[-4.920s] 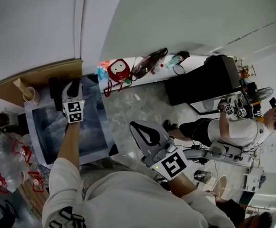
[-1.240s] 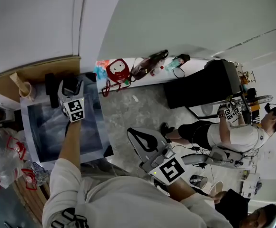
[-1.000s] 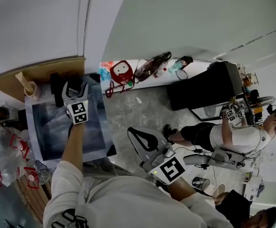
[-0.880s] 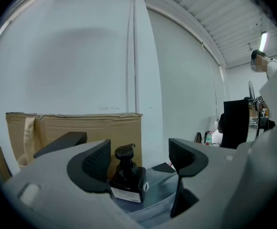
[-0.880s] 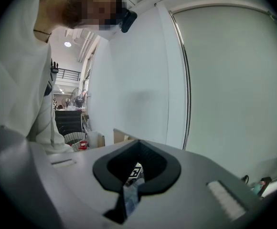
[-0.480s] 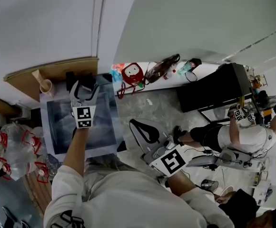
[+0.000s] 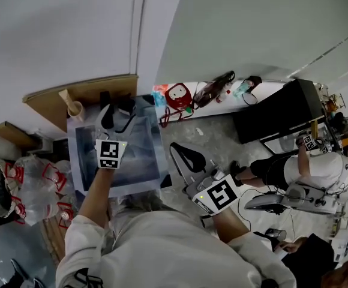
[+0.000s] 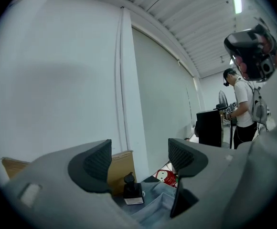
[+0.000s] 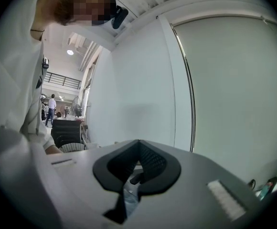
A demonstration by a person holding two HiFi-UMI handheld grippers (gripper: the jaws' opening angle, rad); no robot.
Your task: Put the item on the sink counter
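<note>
- Black, small bottle-like item with a white label [image 8: 133,193]: upright on the counter strip at the far edge of the steel sink [image 7: 135,155], just beside a brown cardboard box [image 8: 118,166].
- Left gripper [image 8: 141,159]: jaws wide apart, nothing between them; item sits beyond them, untouched.
- Right gripper [image 9: 138,162]: jaws pressed together, empty, well apart from the sink.
- Judged light, rigid, narrow-based, tips easily. Grip the body low, not the top.

The left gripper [image 7: 119,115] has spread its fingers [image 8: 98,162] apart.
</note>
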